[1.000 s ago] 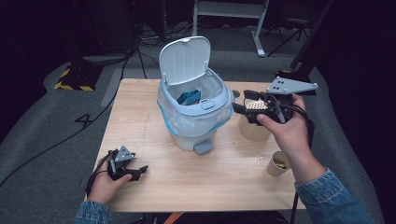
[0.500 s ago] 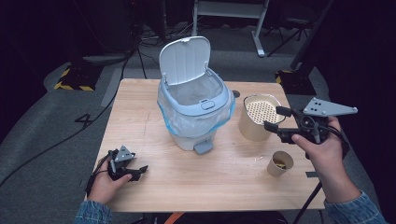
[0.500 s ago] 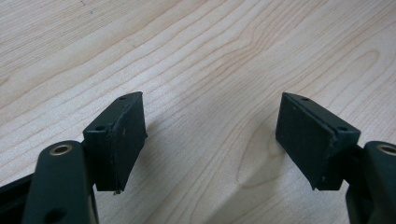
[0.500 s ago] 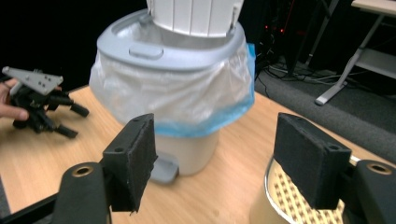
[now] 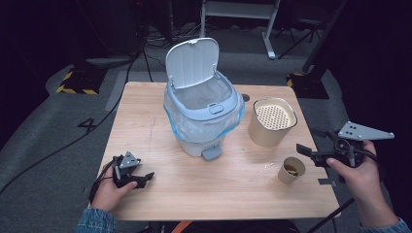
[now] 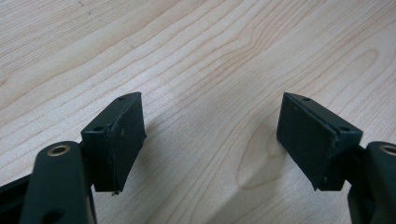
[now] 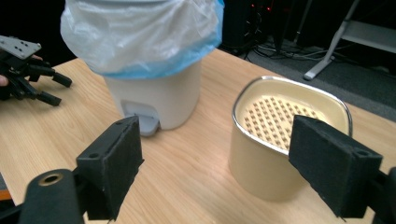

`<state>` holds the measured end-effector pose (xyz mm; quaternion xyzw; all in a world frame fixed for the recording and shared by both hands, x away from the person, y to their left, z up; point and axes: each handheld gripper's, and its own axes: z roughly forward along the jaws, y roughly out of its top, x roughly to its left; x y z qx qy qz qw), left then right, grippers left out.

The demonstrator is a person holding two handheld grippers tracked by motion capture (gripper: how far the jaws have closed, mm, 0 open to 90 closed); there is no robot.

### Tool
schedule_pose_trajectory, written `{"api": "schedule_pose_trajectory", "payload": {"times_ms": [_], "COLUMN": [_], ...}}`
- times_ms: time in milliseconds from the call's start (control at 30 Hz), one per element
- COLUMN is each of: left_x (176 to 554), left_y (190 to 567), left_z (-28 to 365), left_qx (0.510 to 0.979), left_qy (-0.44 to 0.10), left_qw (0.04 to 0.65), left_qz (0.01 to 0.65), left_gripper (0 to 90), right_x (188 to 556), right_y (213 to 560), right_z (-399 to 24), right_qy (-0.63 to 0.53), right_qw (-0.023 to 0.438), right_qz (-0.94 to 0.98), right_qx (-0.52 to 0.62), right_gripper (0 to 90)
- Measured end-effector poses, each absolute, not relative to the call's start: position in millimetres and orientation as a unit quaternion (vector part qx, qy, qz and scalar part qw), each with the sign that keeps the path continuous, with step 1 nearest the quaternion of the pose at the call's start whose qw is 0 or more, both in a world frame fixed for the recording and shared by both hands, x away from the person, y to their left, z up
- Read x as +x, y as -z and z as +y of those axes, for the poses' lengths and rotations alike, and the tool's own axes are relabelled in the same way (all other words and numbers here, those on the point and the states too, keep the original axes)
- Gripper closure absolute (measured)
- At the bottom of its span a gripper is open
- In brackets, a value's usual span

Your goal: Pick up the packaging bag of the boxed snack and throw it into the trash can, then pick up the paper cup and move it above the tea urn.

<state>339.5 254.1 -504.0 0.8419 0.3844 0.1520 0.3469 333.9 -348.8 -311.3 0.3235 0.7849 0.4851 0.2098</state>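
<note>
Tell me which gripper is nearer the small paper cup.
Right. The right gripper hovers just beside the paper cup, while the left gripper rests far across the table.

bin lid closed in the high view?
No, the bin's lid stands tipped up and back, leaving the bag-lined opening of the bin uncovered.

left claw spread wide, right claw spread wide
</note>
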Motion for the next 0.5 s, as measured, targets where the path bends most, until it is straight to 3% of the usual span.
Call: {"api": "schedule_pose_trajectory", "payload": {"times_ms": [500], "left_x": [338.5], "left_y": [504.4], "left_z": [250.3], "left_qx": [0.848], "left_qy": [-0.145], "left_qw": [0.344], "left_qz": [0.377], "left_gripper": [16.4], "right_x": [302.8], "right_y": [353.8], "right_z": [-399.4], "right_qy": [-0.455], "right_qw": [0.206], "right_qz": [0.794], "right_qx": [0.347], "right_gripper": [15.9]}}
